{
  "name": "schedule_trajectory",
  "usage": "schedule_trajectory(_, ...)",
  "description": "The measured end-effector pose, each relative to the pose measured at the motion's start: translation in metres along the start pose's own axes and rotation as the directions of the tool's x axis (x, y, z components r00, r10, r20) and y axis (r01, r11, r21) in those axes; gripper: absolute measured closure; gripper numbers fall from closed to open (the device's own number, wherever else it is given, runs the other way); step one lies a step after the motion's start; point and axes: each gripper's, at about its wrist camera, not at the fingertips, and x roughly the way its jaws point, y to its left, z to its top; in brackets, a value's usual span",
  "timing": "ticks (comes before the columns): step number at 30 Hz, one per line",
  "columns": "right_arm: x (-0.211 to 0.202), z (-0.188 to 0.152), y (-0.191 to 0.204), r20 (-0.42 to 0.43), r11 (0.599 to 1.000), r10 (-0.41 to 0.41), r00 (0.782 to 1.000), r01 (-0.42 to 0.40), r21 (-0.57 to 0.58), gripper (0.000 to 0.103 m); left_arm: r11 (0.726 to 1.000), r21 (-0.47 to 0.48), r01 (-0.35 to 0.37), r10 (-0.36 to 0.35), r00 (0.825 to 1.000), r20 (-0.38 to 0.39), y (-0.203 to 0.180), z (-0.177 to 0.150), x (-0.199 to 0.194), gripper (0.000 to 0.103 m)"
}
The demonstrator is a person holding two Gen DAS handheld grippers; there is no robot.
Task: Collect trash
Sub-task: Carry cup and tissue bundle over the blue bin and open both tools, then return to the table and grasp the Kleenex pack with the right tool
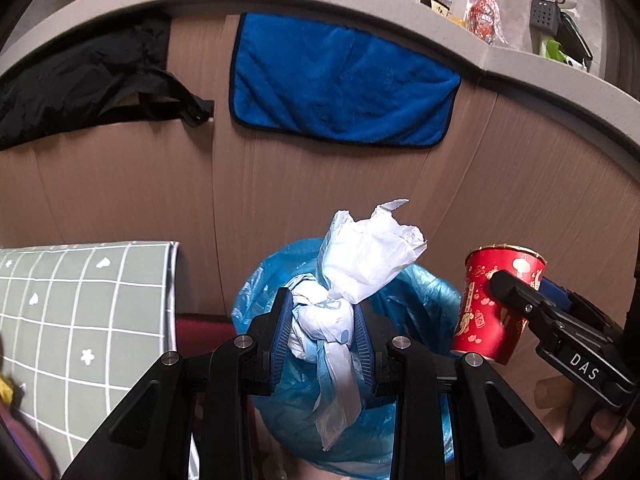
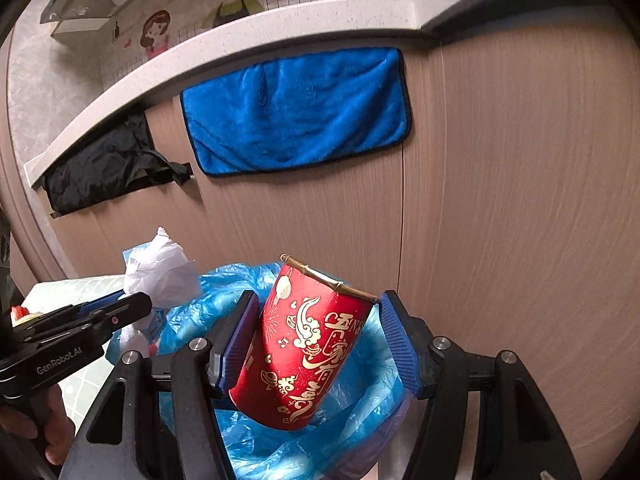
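- left gripper [image 1: 322, 332], nearest the lens in the left wrist view: blue ribbed pads pressed in on both sides of a knotted white plastic bag [image 1: 344, 304]; jaws clamped on the knot.
- white plastic bag's long axis runs roughly up and down; crumpled open end flares up and to the right, a thin tail hangs below the knot.
- right gripper [image 2: 318, 340]: jaws spread wide. left pad touches the side of a red paper cup [image 2: 306, 344]; right pad sits just at the rim corner, contact there cannot be told. whether the cup is actually gripped is unclear.
- red paper cup is tilted, mouth up and to the right, base down-left; rim squashed to an angular outline. gold chinese characters and cloud motifs on its wall, too stylised to read.
- writing: "das" in white on the right gripper body in the left wrist view; "genrobot.ai" on the left gripper body in the right wrist view.
- blue bin liner [image 1: 424, 296] opens just beneath both held items; its contents are hidden by the bag and cup.
- behind: a blue towel [image 2: 296, 112] and a black bag [image 2: 104, 164] hang on the wood-grain cabinet front under the counter edge [image 2: 240, 52].
- grey grid-pattern cloth [image 1: 80, 312] at the left edge of the left wrist view.
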Motion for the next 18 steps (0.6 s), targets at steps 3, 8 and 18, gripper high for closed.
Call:
schedule_trajectory(3,0.009,-0.003,-0.001,-0.021,1.0,0.007,1.0,-0.006,0.007,0.044,1.0,-0.017,0.005,-0.005,1.0,-0.021,0.003,-0.001,0.009,0.072)
schedule_trajectory(8,0.017,-0.007,-0.002,-0.037,1.0,0.0,0.999,0.001,0.009,0.04,0.999,-0.046,0.013,-0.015,0.999,-0.05,0.009,-0.003,0.022,0.071)
schedule_trajectory(18,0.006,-0.01,-0.007,-0.005,0.999,-0.011,1.0,0.011,0.044,0.026,0.989,-0.14,0.054,-0.055,0.998,-0.007,0.023,0.003,0.013,0.053)
